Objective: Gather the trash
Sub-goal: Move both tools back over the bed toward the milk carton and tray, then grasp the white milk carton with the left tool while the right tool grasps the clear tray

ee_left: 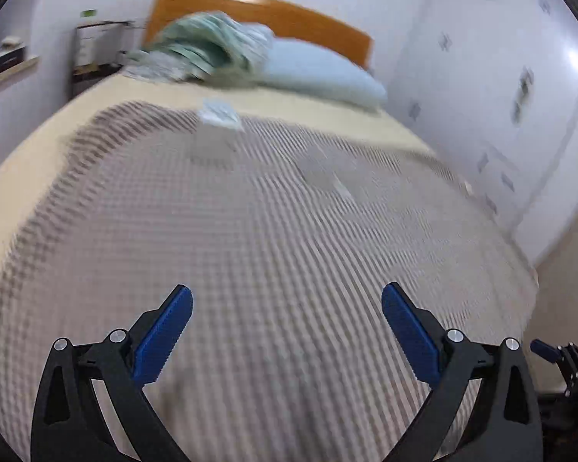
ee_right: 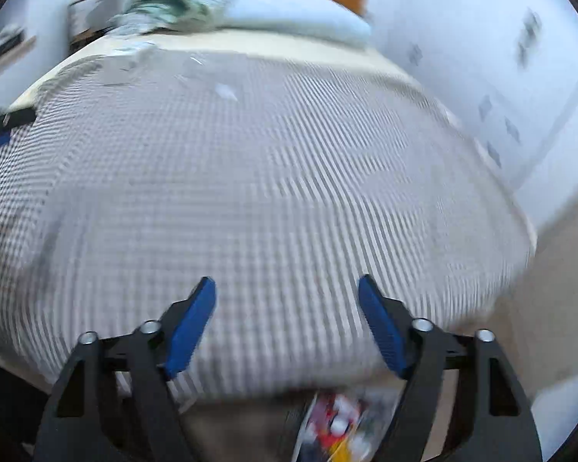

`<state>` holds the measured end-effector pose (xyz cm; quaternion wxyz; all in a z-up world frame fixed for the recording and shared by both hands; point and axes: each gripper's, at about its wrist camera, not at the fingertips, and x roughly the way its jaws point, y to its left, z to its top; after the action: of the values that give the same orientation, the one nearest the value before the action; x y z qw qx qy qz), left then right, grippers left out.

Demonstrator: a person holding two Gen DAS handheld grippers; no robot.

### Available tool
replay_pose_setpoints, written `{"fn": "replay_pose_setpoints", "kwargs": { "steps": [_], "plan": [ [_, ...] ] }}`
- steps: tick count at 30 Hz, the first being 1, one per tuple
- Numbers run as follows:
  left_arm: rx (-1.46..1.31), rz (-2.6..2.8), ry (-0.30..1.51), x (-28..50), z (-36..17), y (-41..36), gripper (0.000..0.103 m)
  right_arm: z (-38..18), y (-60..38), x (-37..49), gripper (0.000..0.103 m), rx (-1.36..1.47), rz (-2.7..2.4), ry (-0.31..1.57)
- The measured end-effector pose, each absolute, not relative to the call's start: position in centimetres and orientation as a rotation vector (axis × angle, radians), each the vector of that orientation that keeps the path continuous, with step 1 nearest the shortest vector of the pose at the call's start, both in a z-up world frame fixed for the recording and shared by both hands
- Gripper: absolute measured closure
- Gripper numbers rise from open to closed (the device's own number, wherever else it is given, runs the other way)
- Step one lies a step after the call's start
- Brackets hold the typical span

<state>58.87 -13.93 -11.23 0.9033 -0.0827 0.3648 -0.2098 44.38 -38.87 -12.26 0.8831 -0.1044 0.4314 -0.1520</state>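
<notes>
Seemingly blurred throughout, the left wrist view looks along a bed (ee_left: 38,177) covered by a striped grey blanket (ee_left: 250,250); the left tool (ee_left: 287,302) hangs above the blanket's near part with its blue pads spread wide and nothing between them; a small white scrap of trash (ee_left: 219,113) lies at the blanket's far edge, near the head of the bed; behind it a green crumpled cover (ee_left: 208,50) and a pale blue pillow (ee_left: 320,73) rest against the wooden headboard (ee_left: 308,19); the tip of the right tool (ee_left: 547,350) shows at the bed's right edge; white cupboards (ee_left: 501,96) stand to the right.

Likewise smeared, the right wrist view shows the right tool (ee_right: 287,288) over the foot of the bed (ee_right: 327,44), pads apart and empty; a white scrap (ee_right: 225,92) sits on the blanket (ee_right: 250,192) toward its far edge; below the foot edge, between the tool's arms, a colourful wrapper-like heap (ee_right: 339,423) appears, too blurred to identify.
</notes>
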Motion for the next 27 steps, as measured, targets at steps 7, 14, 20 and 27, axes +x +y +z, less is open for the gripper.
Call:
{"fn": "replay_pose_setpoints", "kwargs": {
  "steps": [7,14,20,27],
  "plan": [
    [-0.277,-0.273,0.720,66.5,-11.4,-6.8,0.008,-13.5,-31.6,59.9,0.027,-0.614,-0.267,0.820],
    [-0.332,-0.183,0.763,68.7,-14.0,-3.5,0.008,-20.8,-28.7,76.0,0.027,-0.880,-0.305,0.901],
    [-0.293,-0.174,0.772,70.0,-15.4,-3.6,0.008,-22.6,-30.3,84.7,0.027,-0.845,-0.408,0.897],
    [-0.269,-0.190,0.783,69.4,-15.8,-4.4,0.008,-21.2,-34.5,86.2,0.038,-0.630,-0.365,0.913]
  ]
}}
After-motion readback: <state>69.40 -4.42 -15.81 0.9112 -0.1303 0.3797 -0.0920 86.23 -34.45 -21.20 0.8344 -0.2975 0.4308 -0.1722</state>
